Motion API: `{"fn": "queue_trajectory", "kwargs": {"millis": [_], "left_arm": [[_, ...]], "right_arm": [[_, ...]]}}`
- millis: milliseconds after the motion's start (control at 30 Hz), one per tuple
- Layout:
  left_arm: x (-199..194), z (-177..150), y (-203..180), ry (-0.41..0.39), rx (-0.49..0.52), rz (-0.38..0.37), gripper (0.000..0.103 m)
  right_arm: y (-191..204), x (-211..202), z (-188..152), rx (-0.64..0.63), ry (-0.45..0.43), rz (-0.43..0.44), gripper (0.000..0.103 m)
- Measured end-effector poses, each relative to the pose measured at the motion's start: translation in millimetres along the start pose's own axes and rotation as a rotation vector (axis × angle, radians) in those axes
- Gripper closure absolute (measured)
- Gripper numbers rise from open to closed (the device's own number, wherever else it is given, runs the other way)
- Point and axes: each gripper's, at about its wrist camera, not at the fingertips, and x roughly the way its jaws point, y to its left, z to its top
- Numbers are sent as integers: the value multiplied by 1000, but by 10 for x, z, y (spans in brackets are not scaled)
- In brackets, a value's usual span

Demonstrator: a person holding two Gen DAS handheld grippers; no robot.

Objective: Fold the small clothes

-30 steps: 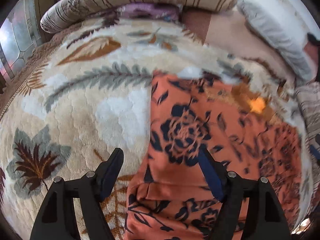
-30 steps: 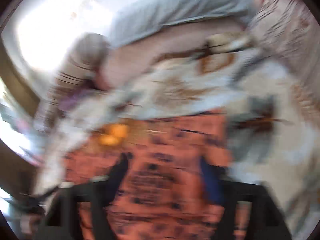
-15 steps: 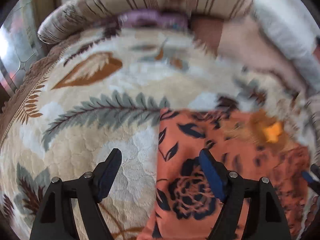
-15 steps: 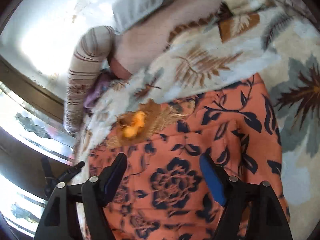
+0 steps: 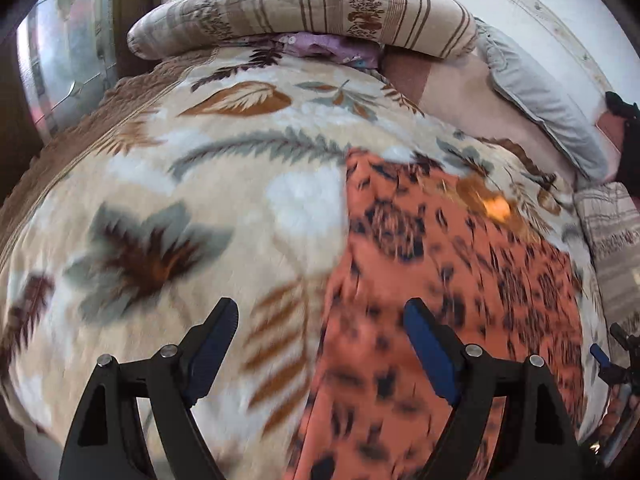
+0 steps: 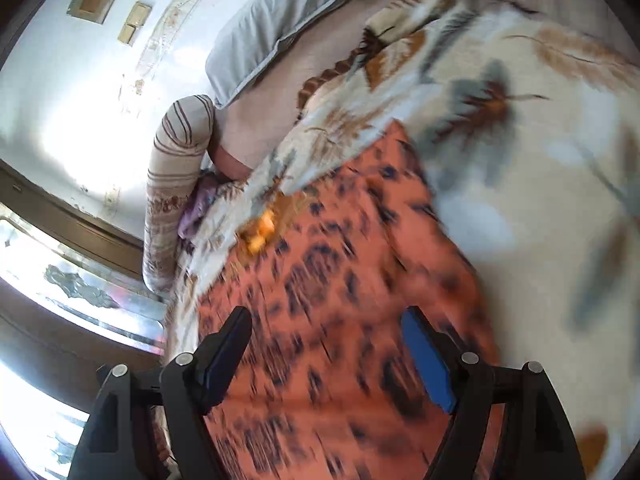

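Both of my grippers hang spread and empty over the orange floral garment [image 5: 448, 280], which lies flat on the leaf-patterned blanket [image 5: 180, 208] of the bed. Its long axis runs away from me, with its left edge falling between the left gripper [image 5: 320, 344] fingers. The right gripper [image 6: 326, 344] sits squarely over the cloth, so I judge it nearer for a grasp.

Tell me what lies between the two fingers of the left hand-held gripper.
In the left wrist view, the open left hand-held gripper frames the leaf-print blanket and the left edge of the orange floral garment; nothing is gripped.
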Motion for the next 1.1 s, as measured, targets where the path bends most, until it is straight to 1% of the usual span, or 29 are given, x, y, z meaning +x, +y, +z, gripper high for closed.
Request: {"fn": "queue_trajectory", "kwargs": {"millis": [33,67,167,267,300,367,400,467,533,600,767,933,1100], "left_arm": [[-97,-203,66,19,8,-35,18],[-139,-334,113,40,17,-59,18],[-228,-718,237,87,21,-71,18],[-242,-982,316,140,-31,-116,18],[-239,-1035,309,149,-39,-117,18],[-258,-1129,268,148,-31,-91,18],[-272,-1155,237,143,-19,-73,18],[-286,-1181,180,153,-9,-27,18],[-287,-1197,157,161,-19,-8,18],[-283,-1225,173,169,-27,13,18],[-314,-1278,191,166,-11,38,18],[-340,-1298,172,152,3,53,18],[-319,-1352,183,163,17,54,18]], "right_arm": [[-39,-129,-110,3,8,-8,23],[-95,-248,-186,5,22,-16,23],[-328,-572,-444,24,79,-70,23],[-568,-815,-632,75,110,-89,23],[-610,-868,-682,84,114,-96,23],[-686,-946,-804,102,125,-79,23],[-691,-919,-865,114,141,-67,23],[-675,-851,-987,107,184,-79,23],[-632,-775,-1086,72,219,-112,23],[-605,-723,-1158,54,233,-156,23],[-601,-745,-1199,44,219,-157,22],[-537,-730,-1251,27,231,-156,22],[-505,-713,-1298,22,237,-171,22]]}}
